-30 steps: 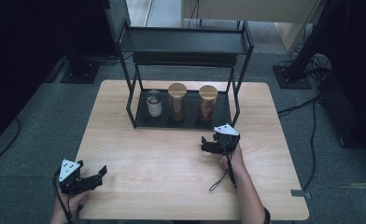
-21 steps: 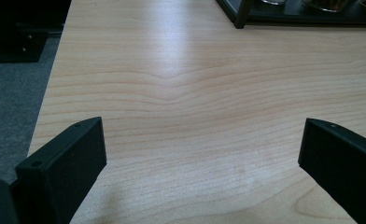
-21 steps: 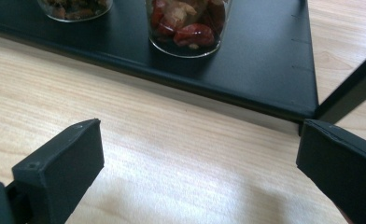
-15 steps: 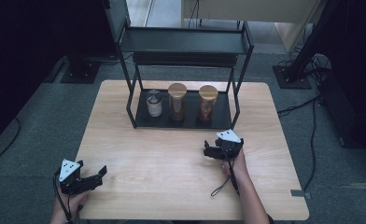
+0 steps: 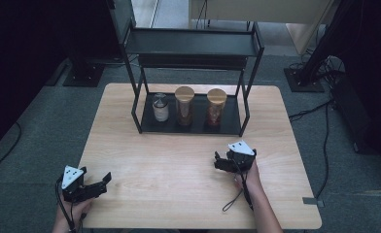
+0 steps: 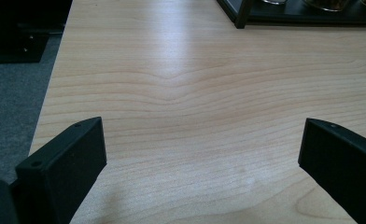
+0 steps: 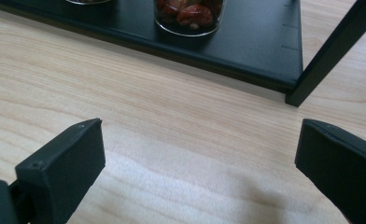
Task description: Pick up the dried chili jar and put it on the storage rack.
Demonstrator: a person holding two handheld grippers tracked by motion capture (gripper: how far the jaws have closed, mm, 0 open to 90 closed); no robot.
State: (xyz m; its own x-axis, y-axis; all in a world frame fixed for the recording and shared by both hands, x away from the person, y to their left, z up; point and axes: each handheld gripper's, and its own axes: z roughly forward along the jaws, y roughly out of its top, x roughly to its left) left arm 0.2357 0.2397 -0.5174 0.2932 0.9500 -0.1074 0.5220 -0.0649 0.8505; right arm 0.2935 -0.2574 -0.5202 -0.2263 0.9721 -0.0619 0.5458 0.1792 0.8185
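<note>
On the rack tray (image 7: 246,42), the jar (image 7: 190,16) stands beyond the right gripper (image 7: 197,158)'s spread jaws.

A light wooden table (image 5: 179,160) with rounded corners stands on grey carpet. Toward its twelve o'clock edge a black two-tier rack (image 5: 193,73) stands directly on the wood. The rack's bottom tray (image 5: 227,127) carries three jars in a row: a small silver-lidded jar (image 5: 160,107) at the nine o'clock end, a tall wooden-lidded jar (image 5: 184,105) in the middle, and another wooden-lidded jar (image 5: 216,107), with reddish contents, at the three o'clock end. A thin black cable (image 5: 237,194) lies on the wood near five o'clock.
</note>
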